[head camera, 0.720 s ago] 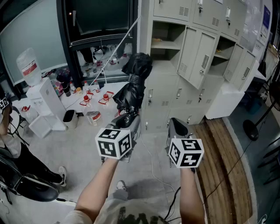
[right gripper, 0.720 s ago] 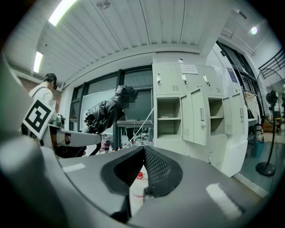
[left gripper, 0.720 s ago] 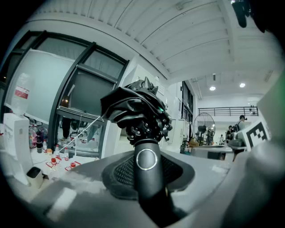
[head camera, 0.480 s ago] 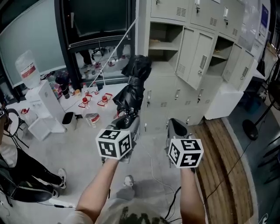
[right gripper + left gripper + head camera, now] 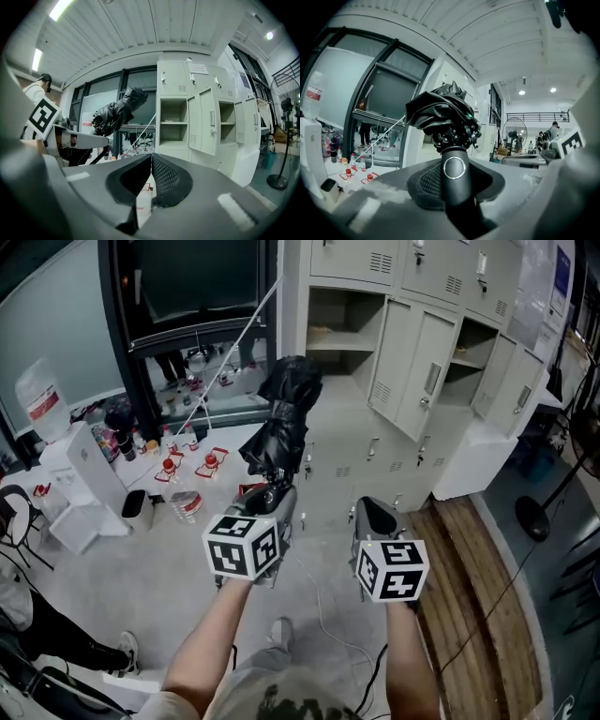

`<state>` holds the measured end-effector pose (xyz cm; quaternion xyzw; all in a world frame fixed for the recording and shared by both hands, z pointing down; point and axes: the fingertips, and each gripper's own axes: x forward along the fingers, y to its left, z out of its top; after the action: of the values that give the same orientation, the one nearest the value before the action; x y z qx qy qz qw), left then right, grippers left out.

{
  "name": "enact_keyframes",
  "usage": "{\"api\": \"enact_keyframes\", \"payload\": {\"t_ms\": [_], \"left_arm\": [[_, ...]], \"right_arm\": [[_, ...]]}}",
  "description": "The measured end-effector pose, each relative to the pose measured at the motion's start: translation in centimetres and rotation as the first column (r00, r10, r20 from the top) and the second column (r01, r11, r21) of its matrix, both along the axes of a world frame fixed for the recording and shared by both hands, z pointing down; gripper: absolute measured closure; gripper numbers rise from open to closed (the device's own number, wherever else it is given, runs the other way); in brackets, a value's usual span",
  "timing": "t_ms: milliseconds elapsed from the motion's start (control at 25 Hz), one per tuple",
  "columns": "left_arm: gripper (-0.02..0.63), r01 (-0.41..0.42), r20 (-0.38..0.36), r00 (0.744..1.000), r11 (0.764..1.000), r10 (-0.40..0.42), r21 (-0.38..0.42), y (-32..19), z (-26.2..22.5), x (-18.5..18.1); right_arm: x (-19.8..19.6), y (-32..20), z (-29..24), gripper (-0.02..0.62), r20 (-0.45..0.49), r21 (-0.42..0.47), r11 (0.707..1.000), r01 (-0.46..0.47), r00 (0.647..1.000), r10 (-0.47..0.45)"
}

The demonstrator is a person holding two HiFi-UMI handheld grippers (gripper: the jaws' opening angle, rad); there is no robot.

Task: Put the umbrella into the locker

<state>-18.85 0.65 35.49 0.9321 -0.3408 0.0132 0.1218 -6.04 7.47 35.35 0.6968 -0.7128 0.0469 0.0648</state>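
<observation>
Umbrella (image 5: 284,423), folded and black, clamped by its handle in the left gripper (image 5: 275,491) and held up in front of the locker bank (image 5: 469,296).

Compared with half a second ago: locker bank slid a little left in the head view, open shelved compartment (image 5: 335,334) now just right of the umbrella's top. Person (image 5: 56,643) at lower left dropped further out of frame. Umbrella at the same tilt, same grasp, well short of the compartment. Right gripper (image 5: 377,514) pinched together on nothing, beside the left.
</observation>
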Motion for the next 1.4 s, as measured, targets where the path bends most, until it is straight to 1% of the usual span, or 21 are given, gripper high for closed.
{"api": "enact_keyframes", "payload": {"t_ms": [280,640,800,1120,1280,1400], "left_arm": [[0.485,-0.033,0.012,0.999,0.999,0.033,0.002,-6.1,-0.1,2.8],[0.485,-0.104,0.027,0.994,0.994,0.104,-0.015,-14.6,0.0,6.8],[0.486,-0.126,0.021,0.992,0.992,0.127,-0.023,-18.0,0.0,8.1],[0.485,-0.171,0.023,0.985,0.985,0.171,-0.034,-22.2,0.4,10.2],[0.486,-0.183,0.015,0.983,0.983,0.184,-0.032,-23.6,0.5,11.0],[0.485,-0.184,0.023,0.982,0.982,0.185,-0.027,-24.3,0.7,11.6]], "right_arm": [[2.4,-6.0,-0.1,0.606,0.019,-0.006,1.000,-0.023,1.000,0.023],[5.4,-14.5,-1.0,0.606,0.025,-0.017,0.997,-0.072,0.997,0.073],[6.2,-17.8,-1.1,0.606,0.021,-0.022,0.996,-0.088,0.996,0.088],[7.5,-22.1,-0.8,0.604,0.017,-0.042,0.993,-0.113,0.993,0.114],[8.0,-23.5,-0.3,0.606,0.012,-0.052,0.992,-0.115,0.993,0.116],[8.5,-24.6,-0.4,0.606,0.012,-0.045,0.993,-0.110,0.994,0.111]]}}
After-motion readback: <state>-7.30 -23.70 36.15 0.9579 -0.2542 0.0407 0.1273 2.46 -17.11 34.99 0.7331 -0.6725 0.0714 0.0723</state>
